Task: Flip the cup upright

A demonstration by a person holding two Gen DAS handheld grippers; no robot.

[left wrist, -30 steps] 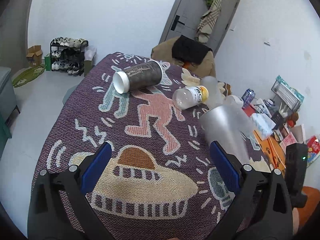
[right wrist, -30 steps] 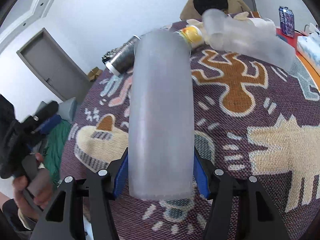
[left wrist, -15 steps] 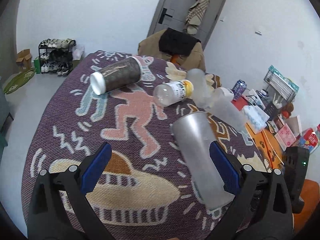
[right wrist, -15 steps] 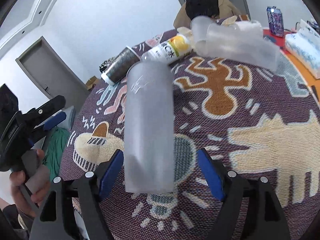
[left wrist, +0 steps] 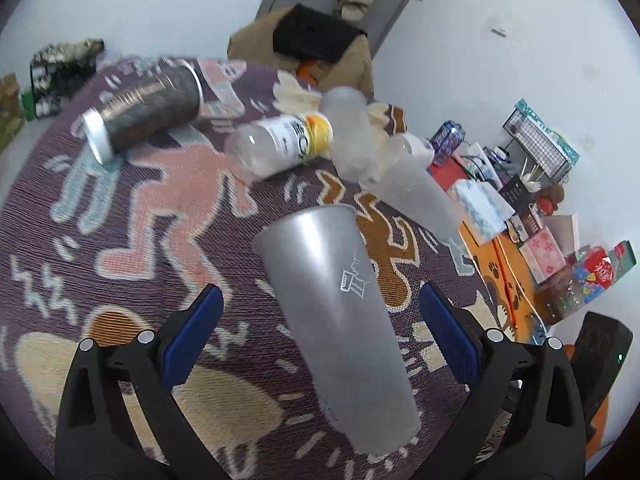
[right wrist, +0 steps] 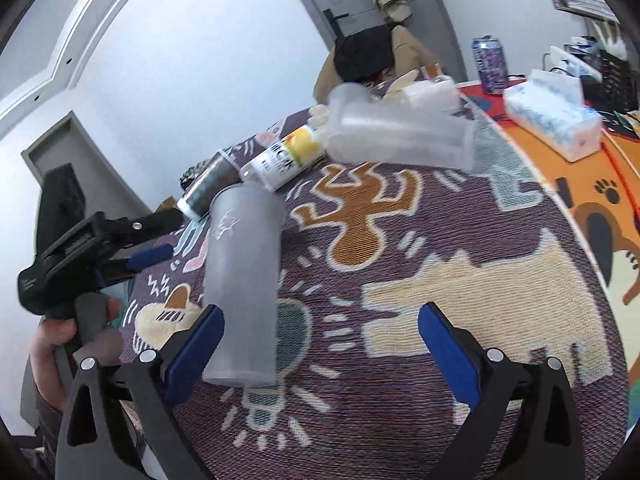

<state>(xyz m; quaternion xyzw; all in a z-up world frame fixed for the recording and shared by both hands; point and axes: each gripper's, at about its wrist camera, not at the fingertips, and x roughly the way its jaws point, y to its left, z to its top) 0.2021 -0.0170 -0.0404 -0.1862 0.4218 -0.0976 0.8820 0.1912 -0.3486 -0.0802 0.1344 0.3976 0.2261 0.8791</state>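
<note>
A tall frosted plastic cup (left wrist: 340, 304) stands upright on the patterned cloth, its open rim up. In the left wrist view it is between my left gripper's (left wrist: 320, 340) open blue pads, not touched. In the right wrist view the cup (right wrist: 244, 292) stands just inside the left pad of my right gripper (right wrist: 320, 356), which is open wide and holds nothing. The left gripper (right wrist: 150, 258) shows at the far left there, in a hand.
On the cloth (left wrist: 132, 216) lie a dark glitter tumbler (left wrist: 148, 110), a clear bottle with an orange cap (left wrist: 280, 146) and two more frosted cups (right wrist: 400, 136) on their sides. A tissue box (right wrist: 552, 120), a can (right wrist: 490, 64) and clutter sit at the right.
My right gripper has opened and let go of the frosted cup, which now stands on the cloth. My left gripper has moved in around the cup.
</note>
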